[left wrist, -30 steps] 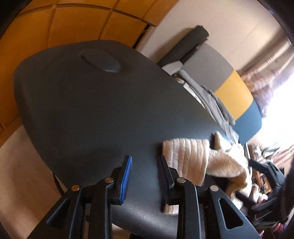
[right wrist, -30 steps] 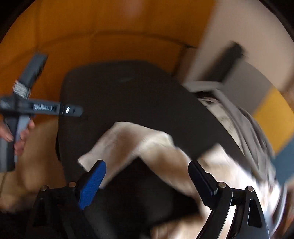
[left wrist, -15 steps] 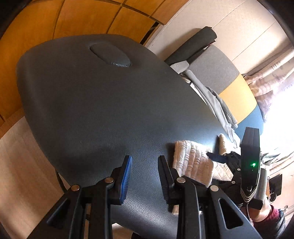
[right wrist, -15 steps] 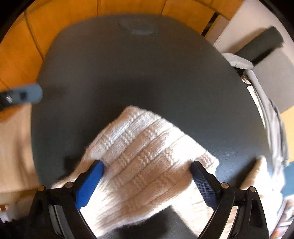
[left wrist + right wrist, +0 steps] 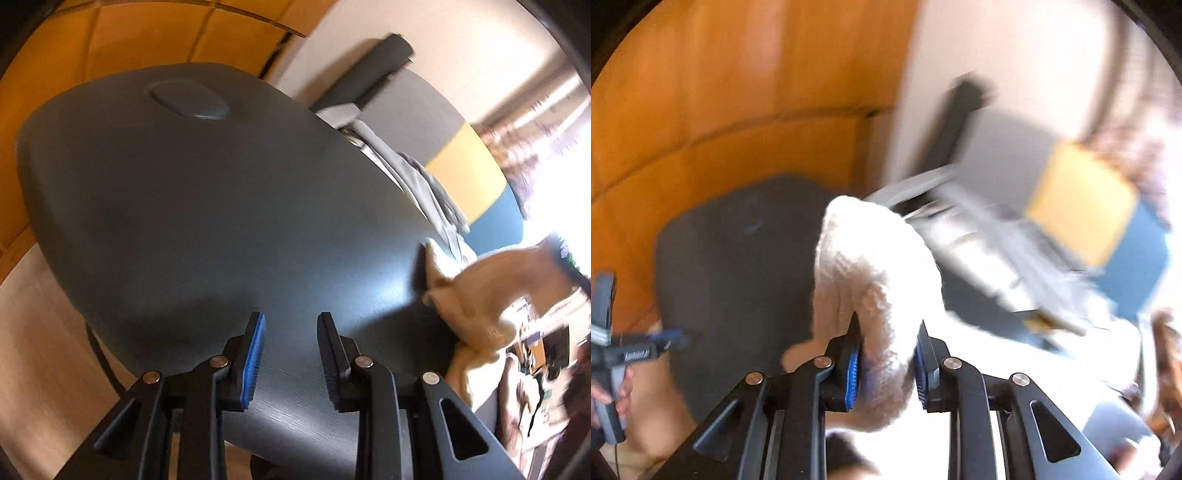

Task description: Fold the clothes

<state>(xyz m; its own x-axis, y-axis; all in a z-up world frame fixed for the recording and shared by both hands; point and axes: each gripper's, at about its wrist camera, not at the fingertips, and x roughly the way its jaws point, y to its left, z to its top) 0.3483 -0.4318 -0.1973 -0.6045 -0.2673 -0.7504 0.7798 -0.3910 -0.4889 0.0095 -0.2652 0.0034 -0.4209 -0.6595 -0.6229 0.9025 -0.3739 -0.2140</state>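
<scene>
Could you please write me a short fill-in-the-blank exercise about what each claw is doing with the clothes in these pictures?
1. The right claw grips a knitted garment of ____ colour.
2. Between the pads of the left claw there is ____.
3. The table top is dark ____.

Missing words: cream; nothing; grey

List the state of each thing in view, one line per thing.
Cream knitted garment: bunched, lifted off the table, pinched between the right tongs.
Right tongs: closing on the knitted garment.
Left tongs: part open, empty, above the table.
Dark table: bare under the left tongs.
Grey clothes: lying along the table's far edge, unfolded.
</scene>
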